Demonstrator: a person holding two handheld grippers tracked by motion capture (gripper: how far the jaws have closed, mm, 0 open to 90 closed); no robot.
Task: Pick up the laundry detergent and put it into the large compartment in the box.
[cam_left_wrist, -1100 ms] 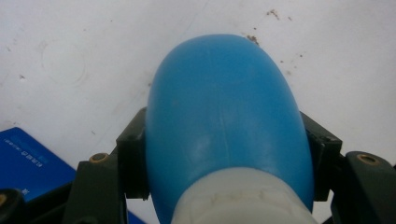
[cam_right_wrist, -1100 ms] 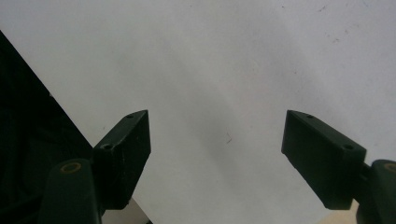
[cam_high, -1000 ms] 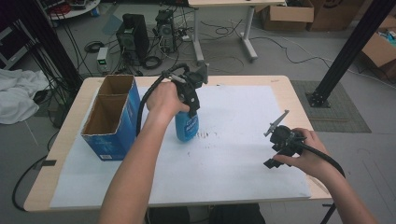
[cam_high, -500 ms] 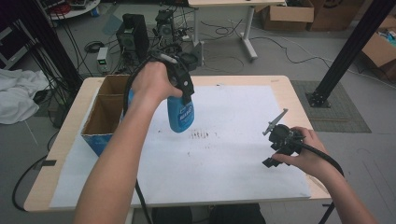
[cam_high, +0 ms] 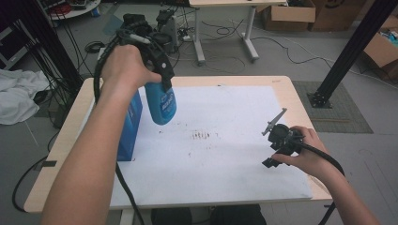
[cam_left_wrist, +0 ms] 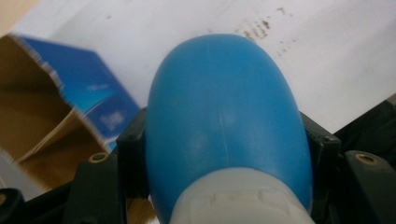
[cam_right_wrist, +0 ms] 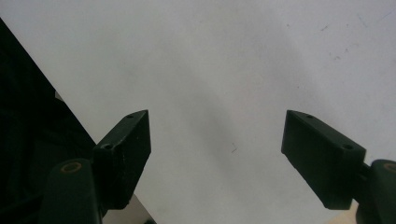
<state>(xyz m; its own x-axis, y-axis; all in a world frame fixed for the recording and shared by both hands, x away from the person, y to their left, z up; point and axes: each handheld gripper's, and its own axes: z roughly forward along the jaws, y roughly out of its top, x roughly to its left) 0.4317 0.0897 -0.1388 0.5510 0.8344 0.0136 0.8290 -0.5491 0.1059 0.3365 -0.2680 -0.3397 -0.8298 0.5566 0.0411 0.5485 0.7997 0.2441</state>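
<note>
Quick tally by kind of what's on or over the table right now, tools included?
Blue bottle: 1, held in the left tool
Blue cardboard box: 1
White paper sheet: 1
Tools: 2, counting the right tool
Total: 5

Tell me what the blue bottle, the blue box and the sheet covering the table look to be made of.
Blue bottle: probably plastic, smooth with a soft sheen, and a whitish cap end.
Blue box: cardboard, printed blue outside; the left gripper view shows its raw brown inside.
Sheet: likely matte white paper, flat, with dark specks and smudges.
</note>
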